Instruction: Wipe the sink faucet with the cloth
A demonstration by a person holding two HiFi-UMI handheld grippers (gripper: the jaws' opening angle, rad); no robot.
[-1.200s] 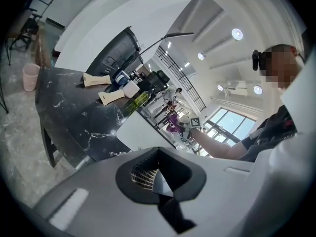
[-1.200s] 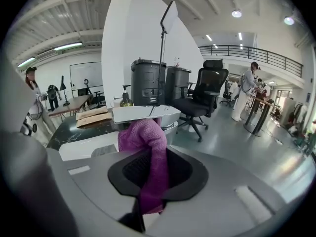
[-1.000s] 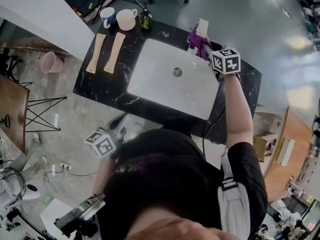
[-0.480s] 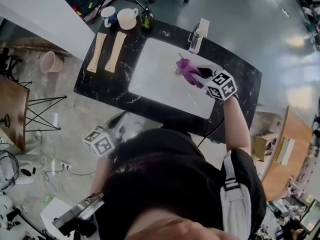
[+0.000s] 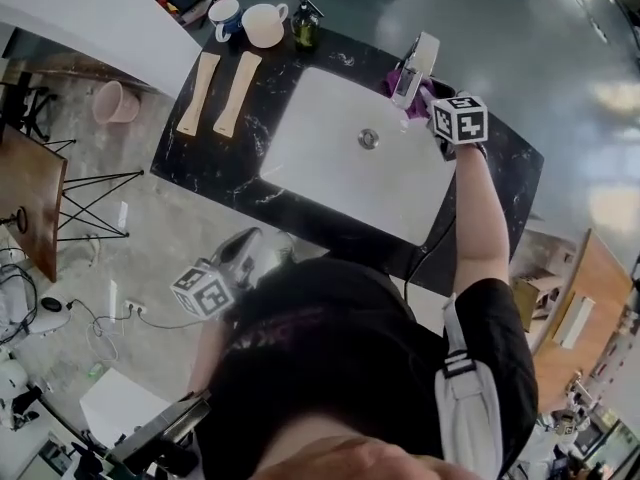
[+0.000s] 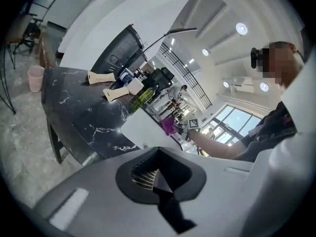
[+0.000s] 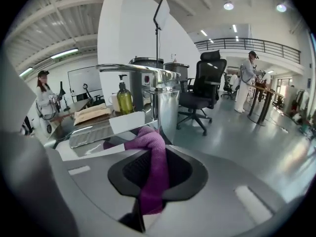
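Well, right gripper (image 7: pixel 150 181): I see its jaws pinching the purple cloth (image 7: pixel 154 154), which runs up out of the grip and bunches in front of them.
Cloth: at the far right rim of the sink (image 5: pixel 320 158), with its bunched end against the lower part of the faucet (image 7: pixel 165 105). From the head view I read it as a purple patch just beside the faucet's base.
Faucet: chrome, an upright column with a flat spout reaching out over the basin.
Left gripper (image 6: pixel 157 179): jaws drawn together with nothing between them. I hold it low by my body, well apart from the counter (image 5: pixel 215 168), and it looks toward the counter's near side.
Sink: white and rectangular, set into the black marbled counter, with its drain (image 5: pixel 369 139) near the middle.
Counter, left end: a pair of wooden paddles (image 5: pixel 237 93) lying side by side, apart from the sink.
Counter, far edge: a blue-and-white mug (image 5: pixel 224 12), a cream cup (image 5: pixel 265 25) just beside it, then a green bottle (image 5: pixel 305 30).
Floor: a pink bucket (image 5: pixel 113 101) stands left of the counter.
Beyond the faucet: a black office chair (image 7: pixel 205 90) on the grey floor, seen from the right gripper view.
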